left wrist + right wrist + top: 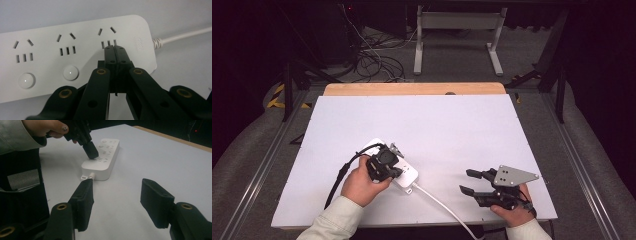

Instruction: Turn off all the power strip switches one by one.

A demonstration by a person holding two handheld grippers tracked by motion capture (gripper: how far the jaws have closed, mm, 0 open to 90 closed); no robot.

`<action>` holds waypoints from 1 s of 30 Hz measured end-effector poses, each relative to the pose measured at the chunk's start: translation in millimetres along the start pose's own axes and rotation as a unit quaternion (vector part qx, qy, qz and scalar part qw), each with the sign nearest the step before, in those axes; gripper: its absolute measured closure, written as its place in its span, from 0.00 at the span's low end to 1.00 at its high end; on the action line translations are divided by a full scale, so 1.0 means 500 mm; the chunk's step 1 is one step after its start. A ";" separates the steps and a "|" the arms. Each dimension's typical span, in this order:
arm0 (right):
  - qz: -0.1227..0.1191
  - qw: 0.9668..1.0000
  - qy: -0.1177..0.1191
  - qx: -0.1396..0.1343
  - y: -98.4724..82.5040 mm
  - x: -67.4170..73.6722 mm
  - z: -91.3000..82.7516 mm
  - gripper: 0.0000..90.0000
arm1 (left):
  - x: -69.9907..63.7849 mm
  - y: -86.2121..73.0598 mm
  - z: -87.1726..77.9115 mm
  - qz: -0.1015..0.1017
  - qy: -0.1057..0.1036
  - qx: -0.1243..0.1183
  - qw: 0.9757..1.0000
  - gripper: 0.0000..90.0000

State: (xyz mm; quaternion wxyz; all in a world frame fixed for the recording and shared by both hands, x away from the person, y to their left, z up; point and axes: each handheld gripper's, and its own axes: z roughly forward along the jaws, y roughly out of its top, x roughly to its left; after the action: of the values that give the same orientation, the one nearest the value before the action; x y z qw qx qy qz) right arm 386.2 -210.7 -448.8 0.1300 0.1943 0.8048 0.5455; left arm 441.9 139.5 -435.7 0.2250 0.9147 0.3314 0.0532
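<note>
Pressing with our left gripper (115, 48), jaws shut and empty, on the strip (75, 32) near the table's front-left, we should aim for the hidden button; right gripper (116, 203) waits open, empty.

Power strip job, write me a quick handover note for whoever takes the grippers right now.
Left gripper: jaws shut, tips down on the power strip at the socket group nearest its cord, where that group's round button would sit.
Right gripper: jaws open, nothing between them, idle off to the side on the white table.
Power strip lies flat near the table's front left, cord trailing off the front edge.
Done: left tips placed on the strip.
Left: the other two buttons look untouched; whether any has been switched can't be told.
</note>
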 end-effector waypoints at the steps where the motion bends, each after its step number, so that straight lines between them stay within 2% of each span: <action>1: 0.000 1.000 -0.001 0.001 0.000 0.000 0.000 0.50 | 0.001 -0.001 0.000 0.002 -0.002 0.000 1.000 1.00; 4: 0.000 1.000 0.001 0.001 0.000 0.000 0.001 0.50 | 0.002 -0.001 0.000 0.002 -0.004 -0.001 1.000 1.00; 9: 0.000 1.000 0.000 0.003 0.000 0.002 0.001 0.50 | -0.003 -0.002 0.001 0.004 0.006 -0.001 1.000 1.00; 12: 0.000 1.000 0.000 0.003 0.000 0.001 0.001 0.50 | -0.010 0.000 0.000 0.007 0.019 0.004 1.000 1.00; 13: 0.000 1.000 -0.001 0.004 0.000 0.001 0.002 0.50 | -0.014 -0.001 0.001 0.012 0.039 0.006 0.999 1.00; 16: 0.000 1.000 0.000 0.005 0.000 0.002 0.003 0.49 | -0.017 -0.003 0.001 0.021 0.047 0.002 0.999 1.00; 17: 0.000 1.000 0.000 0.005 0.000 0.002 0.003 0.49 | -0.017 -0.003 0.001 0.021 0.047 0.002 0.999 1.00; 19: 0.001 1.000 0.001 0.003 0.000 0.002 0.002 0.49 | -0.011 -0.007 0.000 0.014 0.033 -0.003 0.999 1.00; 23: 0.001 1.000 0.001 0.005 0.000 0.002 0.004 0.49 | -0.013 -0.007 0.002 0.016 0.035 -0.006 0.999 1.00; 25: 0.002 1.000 0.002 0.005 0.000 0.002 0.005 0.49 | -0.019 -0.007 0.003 0.020 0.047 -0.007 0.999 1.00; 29: 0.002 1.000 0.001 0.005 0.000 0.002 0.005 0.49 | -0.023 -0.007 0.003 0.022 0.053 -0.006 0.998 1.00; 30: 0.001 1.000 0.000 0.005 0.001 0.003 0.005 0.49 | -0.030 -0.007 0.005 0.026 0.067 -0.006 0.997 1.00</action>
State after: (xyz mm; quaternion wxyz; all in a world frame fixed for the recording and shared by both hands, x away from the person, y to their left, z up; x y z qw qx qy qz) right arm 386.0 -207.9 -449.5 0.1281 0.1957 0.8076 0.5414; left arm 428.8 131.2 -438.5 0.2065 0.9162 0.3211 0.1219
